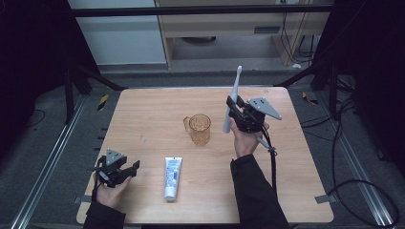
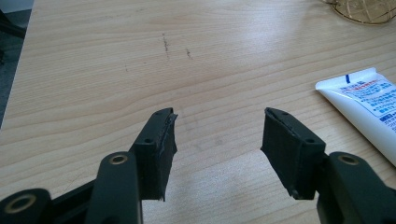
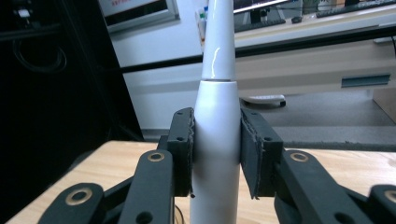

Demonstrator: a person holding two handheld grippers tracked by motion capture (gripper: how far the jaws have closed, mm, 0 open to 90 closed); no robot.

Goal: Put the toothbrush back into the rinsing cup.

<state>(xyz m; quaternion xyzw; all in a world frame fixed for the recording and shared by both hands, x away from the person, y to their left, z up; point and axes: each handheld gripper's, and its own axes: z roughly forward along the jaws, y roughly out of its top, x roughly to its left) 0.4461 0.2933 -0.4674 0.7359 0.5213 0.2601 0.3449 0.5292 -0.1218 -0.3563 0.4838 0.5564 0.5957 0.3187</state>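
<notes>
- Right gripper (image 1: 235,108), centre-right of the high view: jaws pinch a white toothbrush (image 1: 232,98) on both sides of its handle, held above the table (image 1: 143,105).
- Toothbrush stands nearly upright w/ a slight tilt, head at the top of the frame's middle, handle end hanging just right of the cup (image 1: 199,129).
- Right gripper view: pads press flush on the toothbrush (image 3: 217,135) from left & right; its neck runs out the top edge of the frame. Gripper (image 3: 216,154) at centre bottom.
- Left gripper (image 1: 130,171), lower left of the high view: jaws spread, nothing between them, low over the table near its front-left corner.
- Left gripper view: gripper (image 2: 218,133) at bottom centre, bare wood (image 2: 116,70) showing in the gap; tube (image 2: 369,105) at the right edge, cup base (image 2: 364,10) in the upper-right corner.
- Cup: amber, see-through, w/ handle on its left side, upright at the table's centre.
- Tube (image 1: 172,177): white w/ blue print, flat on the table at lower centre of the high view, cap toward the bottom edge, between the two forearms.
- Grey plate (image 1: 265,108) tops the right gripper; cable (image 1: 273,162) trails down along the sleeve.
</notes>
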